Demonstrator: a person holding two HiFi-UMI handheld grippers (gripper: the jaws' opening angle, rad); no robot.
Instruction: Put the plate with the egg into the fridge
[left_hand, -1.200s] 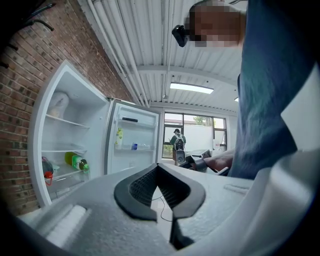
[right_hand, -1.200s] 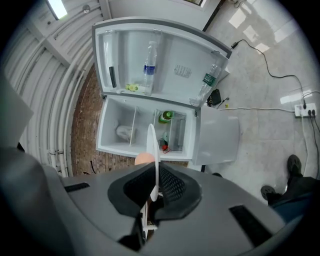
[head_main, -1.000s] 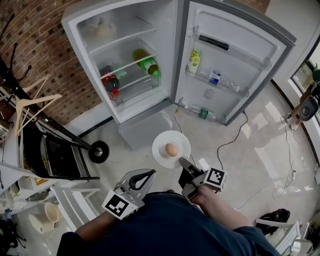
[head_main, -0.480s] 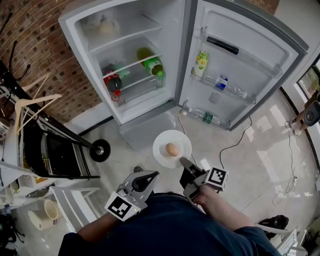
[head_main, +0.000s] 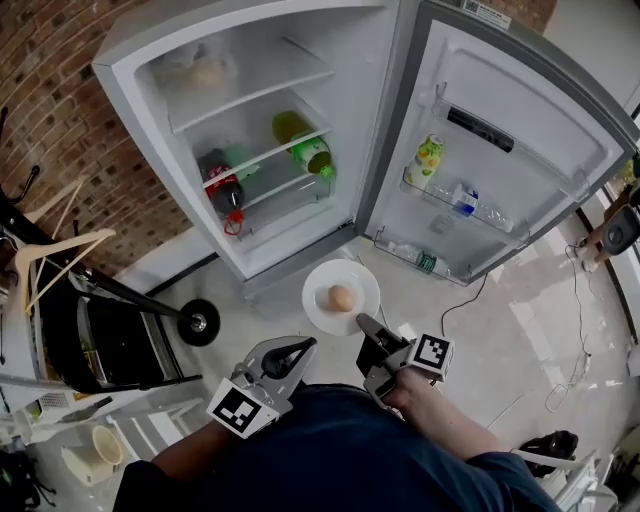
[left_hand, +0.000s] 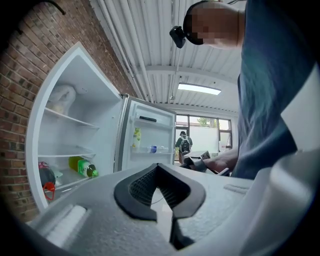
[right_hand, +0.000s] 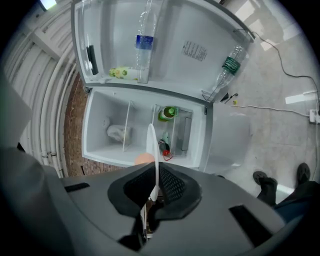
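The left gripper (head_main: 298, 347) is held low by the person's body, its fingers (left_hand: 135, 187) pressed together at the tips with nothing between them. The right gripper (head_main: 363, 324) has its fingers pinching the near rim of the plate (head_main: 322, 281). The plate is round, white and shallow, held about level above the floor (head_main: 500, 330), just in front of the open fridge (head_main: 300, 35) and not inside it. One tan egg (head_main: 341, 298) sits near the plate's middle. In the right gripper view the plate (right_hand: 151, 150) shows edge-on as a thin white blade, with the egg (right_hand: 144, 159) to one side of it.

On the fridge's middle shelf lie a green bottle (head_main: 306, 149) and a dark bottle (head_main: 219, 177) with red on it. On the shelf above sits a pale wrapped bundle (head_main: 205, 70). The open door (head_main: 560, 110) holds a yellow-green carton (head_main: 428, 160) in its upper rack beside a clear bottle with a blue label (head_main: 466, 201), and a clear bottle with a green label (head_main: 421, 261) in the lowest rack.
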